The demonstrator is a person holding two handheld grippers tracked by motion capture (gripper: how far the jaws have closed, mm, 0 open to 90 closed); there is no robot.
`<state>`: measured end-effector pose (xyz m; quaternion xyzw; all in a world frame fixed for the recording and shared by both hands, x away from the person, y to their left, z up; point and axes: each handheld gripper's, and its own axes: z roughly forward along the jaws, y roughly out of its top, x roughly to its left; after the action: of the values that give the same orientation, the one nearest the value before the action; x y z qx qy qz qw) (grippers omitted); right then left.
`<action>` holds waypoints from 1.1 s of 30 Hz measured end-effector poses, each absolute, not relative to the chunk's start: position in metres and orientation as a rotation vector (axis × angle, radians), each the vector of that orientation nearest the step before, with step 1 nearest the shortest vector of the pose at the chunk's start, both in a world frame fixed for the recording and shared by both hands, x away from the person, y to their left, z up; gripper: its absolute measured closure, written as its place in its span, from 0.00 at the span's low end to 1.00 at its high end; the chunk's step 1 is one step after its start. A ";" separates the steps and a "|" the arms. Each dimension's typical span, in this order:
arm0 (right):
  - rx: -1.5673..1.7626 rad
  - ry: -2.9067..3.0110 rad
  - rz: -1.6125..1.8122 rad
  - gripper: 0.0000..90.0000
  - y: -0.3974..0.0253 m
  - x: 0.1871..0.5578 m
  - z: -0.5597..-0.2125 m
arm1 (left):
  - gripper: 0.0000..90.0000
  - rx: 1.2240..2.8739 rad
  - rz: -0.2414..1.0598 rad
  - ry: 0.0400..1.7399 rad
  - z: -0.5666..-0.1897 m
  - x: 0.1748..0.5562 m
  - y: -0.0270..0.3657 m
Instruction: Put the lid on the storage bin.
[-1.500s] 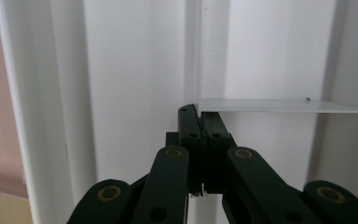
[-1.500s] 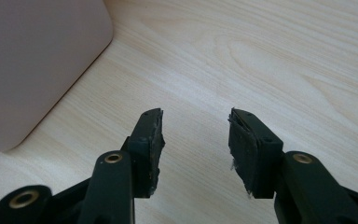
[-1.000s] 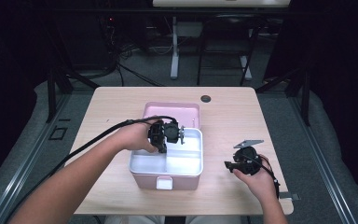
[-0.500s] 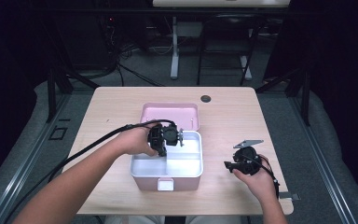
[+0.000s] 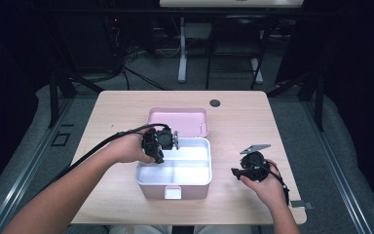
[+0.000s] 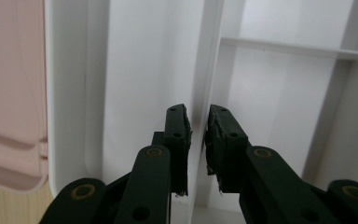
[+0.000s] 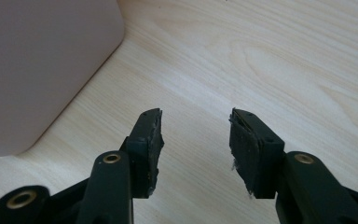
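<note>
A pink lunch box (image 5: 151,187) stands mid-table with its lid (image 5: 177,121) laid open behind it. Inside sits a white divided tray (image 5: 195,170). My left gripper (image 5: 171,141) is at the tray's back left, and its jaws pinch a thin white divider wall (image 6: 209,70) between them, so the left gripper (image 6: 198,140) is shut on that wall. My right gripper (image 5: 241,170) rests low over the bare wood to the right of the box, pointing toward it. In its own view the right gripper (image 7: 196,144) is open with nothing between the jaws, and the box's pink side (image 7: 37,70) lies ahead to the left.
A round black grommet (image 5: 215,103) sits in the tabletop (image 5: 112,117) near the far edge. A small grey tag (image 5: 302,204) lies at the front right corner. Desk legs and cables stand on the floor beyond the table.
The left gripper has shifted slightly leftward at the tray's back. The right gripper has stayed where it was.
</note>
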<state>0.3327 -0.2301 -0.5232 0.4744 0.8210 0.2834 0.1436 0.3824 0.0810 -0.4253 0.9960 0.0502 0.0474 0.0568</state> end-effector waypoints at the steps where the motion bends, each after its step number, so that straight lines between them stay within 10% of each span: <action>1: 1.368 2.367 0.817 0.59 -0.230 0.333 -0.523 | 0.87 3.021 0.144 0.152 -0.425 0.382 0.081; 33: 1.447 2.333 0.926 0.61 -0.177 0.444 -0.455 | 0.85 2.743 0.095 0.417 -0.446 0.378 0.138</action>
<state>0.4445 -0.1773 -0.4552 0.4957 0.7993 0.3172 0.1220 0.3778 0.1382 -0.4457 0.9716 0.1476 0.0337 0.1818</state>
